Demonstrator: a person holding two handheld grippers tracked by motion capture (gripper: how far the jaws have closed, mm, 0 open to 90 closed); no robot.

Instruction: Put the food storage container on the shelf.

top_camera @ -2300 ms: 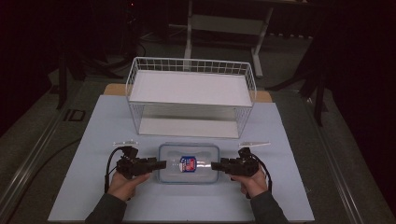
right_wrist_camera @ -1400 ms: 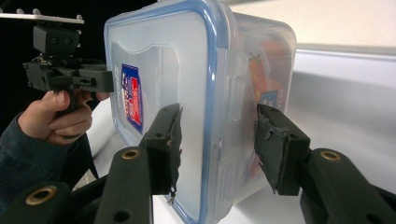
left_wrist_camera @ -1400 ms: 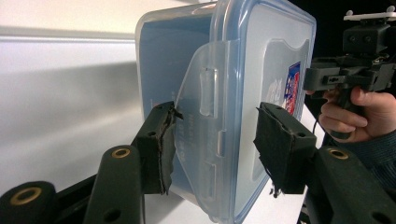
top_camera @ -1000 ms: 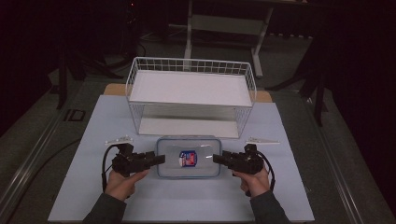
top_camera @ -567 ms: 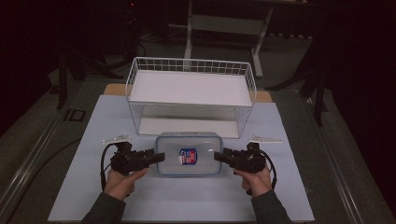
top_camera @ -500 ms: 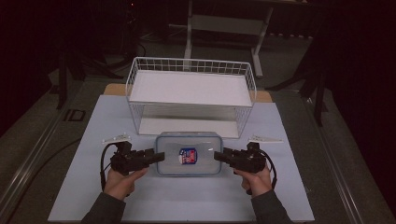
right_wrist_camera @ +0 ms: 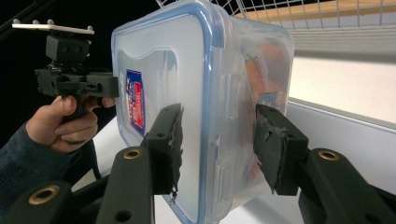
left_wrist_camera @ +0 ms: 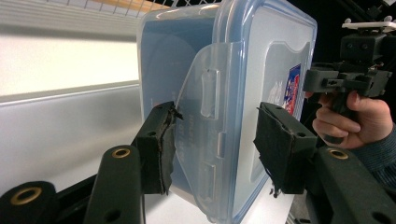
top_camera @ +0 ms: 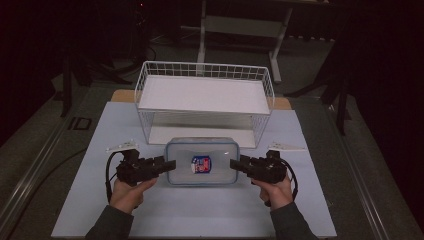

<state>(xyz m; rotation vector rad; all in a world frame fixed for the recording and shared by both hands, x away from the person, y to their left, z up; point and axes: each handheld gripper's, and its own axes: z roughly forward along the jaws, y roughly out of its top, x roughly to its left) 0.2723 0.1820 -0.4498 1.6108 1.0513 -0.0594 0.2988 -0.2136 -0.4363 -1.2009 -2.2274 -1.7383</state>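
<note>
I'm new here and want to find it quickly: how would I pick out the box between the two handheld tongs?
Start at the white wire basket on the pale blue mat. Just in front of it is a clear plastic box. Its blue-rimmed lid and small red-and-blue sticker set it apart.

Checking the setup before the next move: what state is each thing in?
Plastic box: lid on, lying flat in front of the rack.
Wire rack: upright, shelf bare.
Left gripper: jaws straddle the box's end clip.
Right gripper: jaws straddle the opposite end.
</note>
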